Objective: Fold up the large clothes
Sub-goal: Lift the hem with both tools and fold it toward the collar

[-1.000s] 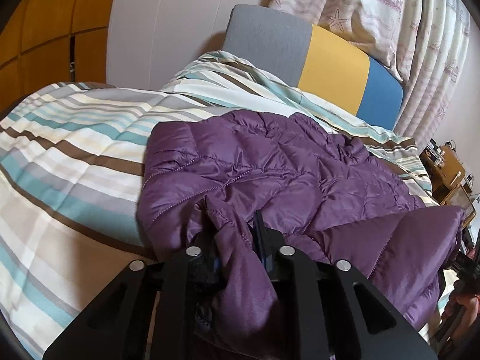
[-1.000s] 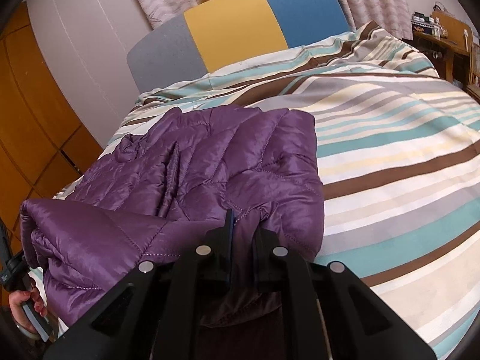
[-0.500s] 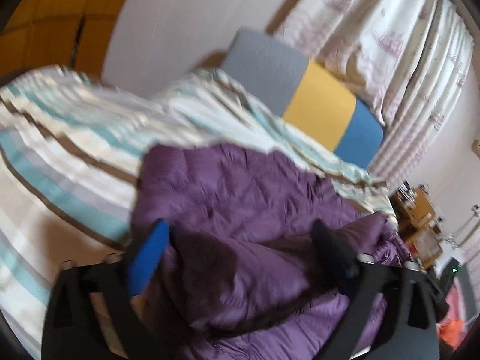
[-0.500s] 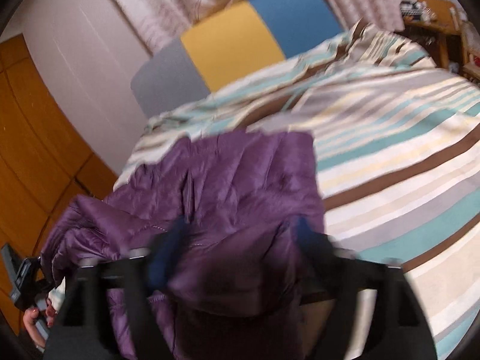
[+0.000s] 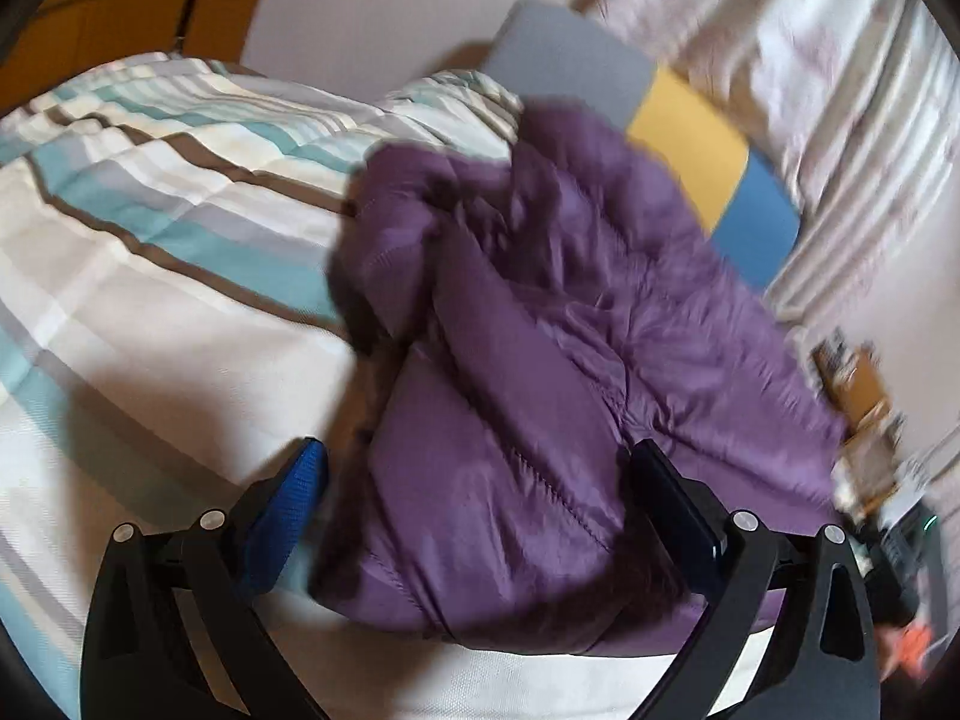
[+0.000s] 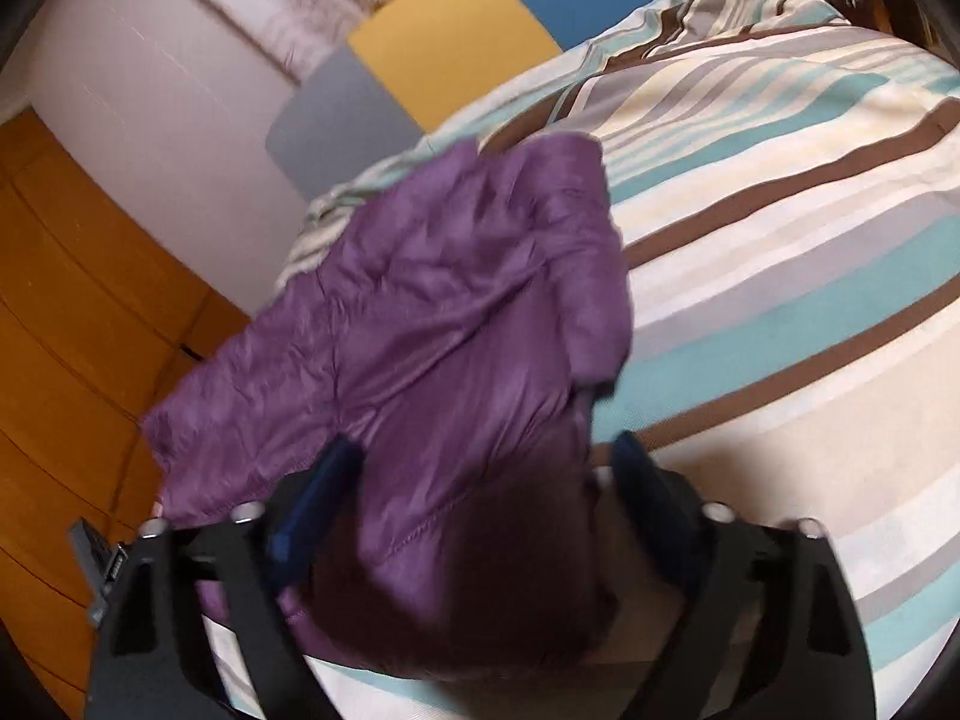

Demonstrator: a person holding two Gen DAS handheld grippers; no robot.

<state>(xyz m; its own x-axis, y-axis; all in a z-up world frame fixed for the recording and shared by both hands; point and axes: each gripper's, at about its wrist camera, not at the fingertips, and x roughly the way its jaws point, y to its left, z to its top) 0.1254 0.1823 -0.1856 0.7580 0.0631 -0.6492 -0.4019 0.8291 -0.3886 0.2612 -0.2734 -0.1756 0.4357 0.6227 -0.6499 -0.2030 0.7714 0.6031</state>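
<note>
Purple jacket lying bunched on striped bed. Left tongs spread wide — gripping nothing. Right tongs just closing partway, fabric between, not pinched.

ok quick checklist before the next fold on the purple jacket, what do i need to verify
1. Left gripper released: ok, its jaws have just been opening and stand wide, the purple puffer jacket between them but unpinched.
2. Right gripper released: cannot tell; jaws apart after opening then closing a little, jacket fabric between them, contact blurred.
3. Jacket on the striped duvet: ok, near the bed's edge.
4. Jacket flat: not ok, bunched and creased.
5. Next grasp edge visible: cannot tell, both views blurred.
</note>
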